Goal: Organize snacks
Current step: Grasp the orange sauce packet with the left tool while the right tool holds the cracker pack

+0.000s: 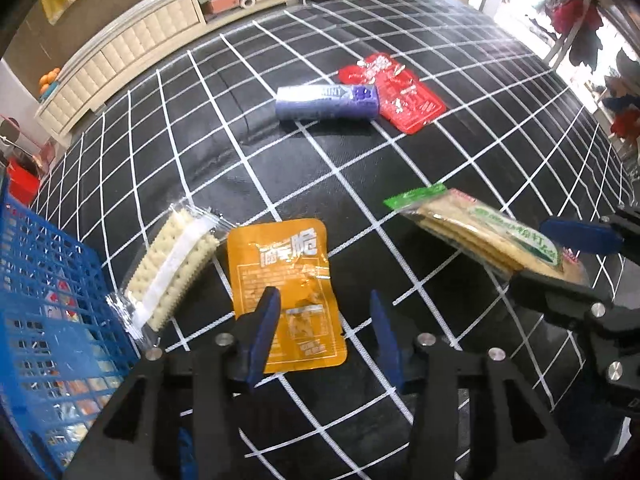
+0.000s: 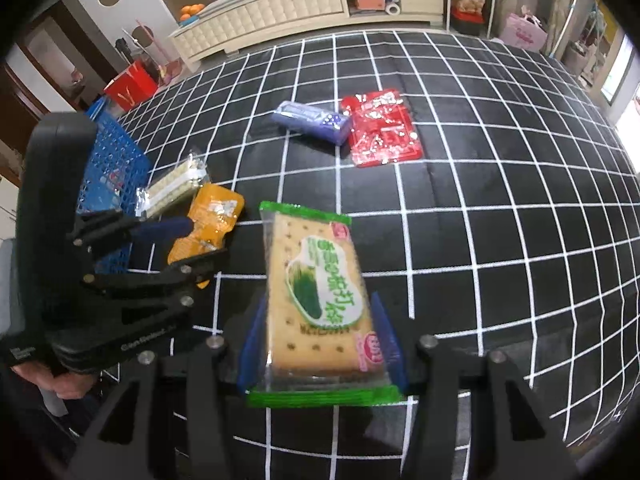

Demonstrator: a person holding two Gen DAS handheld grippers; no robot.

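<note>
My right gripper (image 2: 320, 320) is shut on a green-edged cracker pack (image 2: 316, 300) and holds it above the cloth; the pack also shows in the left wrist view (image 1: 488, 236). My left gripper (image 1: 324, 308) is open over an orange sachet (image 1: 284, 284), its left finger above the sachet. A clear pack of white crackers (image 1: 172, 268) lies beside the blue basket (image 1: 48, 288). A purple mint pack (image 1: 328, 102) and a red sachet (image 1: 400, 92) lie further off.
The black cloth with white grid (image 1: 360, 200) covers the surface. The blue basket holds several snacks. A cream cabinet (image 2: 280, 12) and a red bag (image 2: 130, 86) stand beyond the far edge.
</note>
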